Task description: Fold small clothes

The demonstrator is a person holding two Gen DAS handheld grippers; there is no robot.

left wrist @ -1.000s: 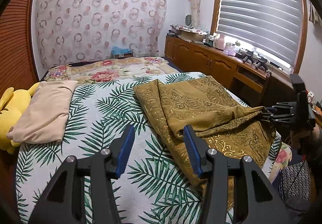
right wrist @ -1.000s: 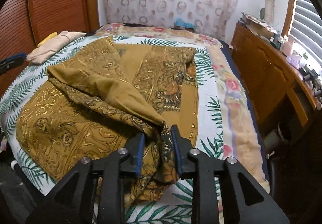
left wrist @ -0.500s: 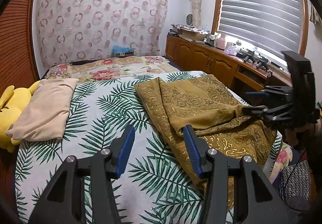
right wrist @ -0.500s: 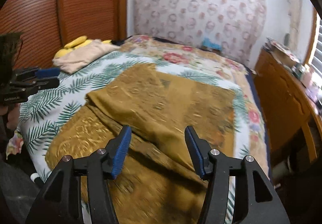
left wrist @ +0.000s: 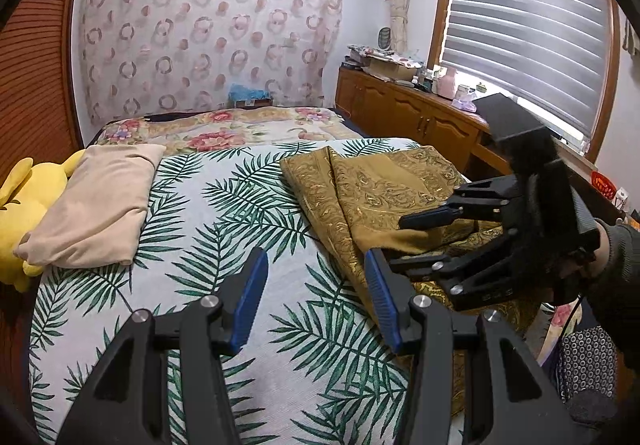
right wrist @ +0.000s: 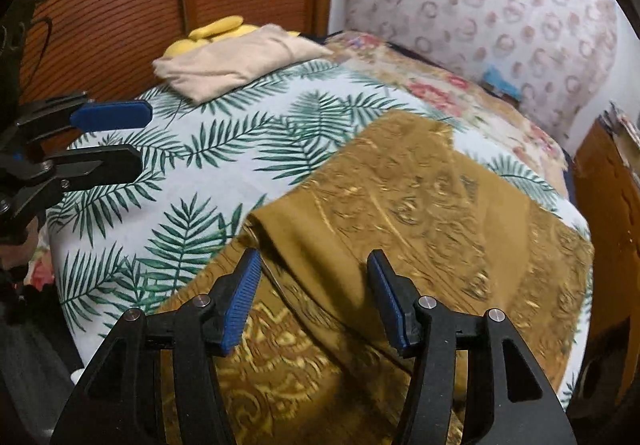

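Item: gold patterned cloth (right wrist: 420,229), lying on the right side of the palm-leaf bedspread (left wrist: 224,229), 1 flap already turned over itself so a plain mustard fold edge runs across its near half; the near margin appears to drape over the bed's edge. Right gripper (right wrist: 314,297): jaws spread wide, empty, poised just above that fold edge. Left gripper (left wrist: 316,293): jaws likewise spread, empty, over bare bedspread just beside the cloth's left border. Step in hand, as judged: taking a fresh hold for the next fold. Advice: seat the right fingers on the folded edge and catch both layers, not the top 1 alone; bring the left gripper to the matching corner so the 2 holds lift level and the crease stays straight. Surroundings: 1 folded beige garment (left wrist: 92,205) at the far left, resting against a yellow plush toy (left wrist: 20,209), well apart from the cloth; wooden cabinet (left wrist: 412,117) along the window wall. Obstacles: none on the cloth itself; the 2 grippers sit near each other at its left border and could collide.
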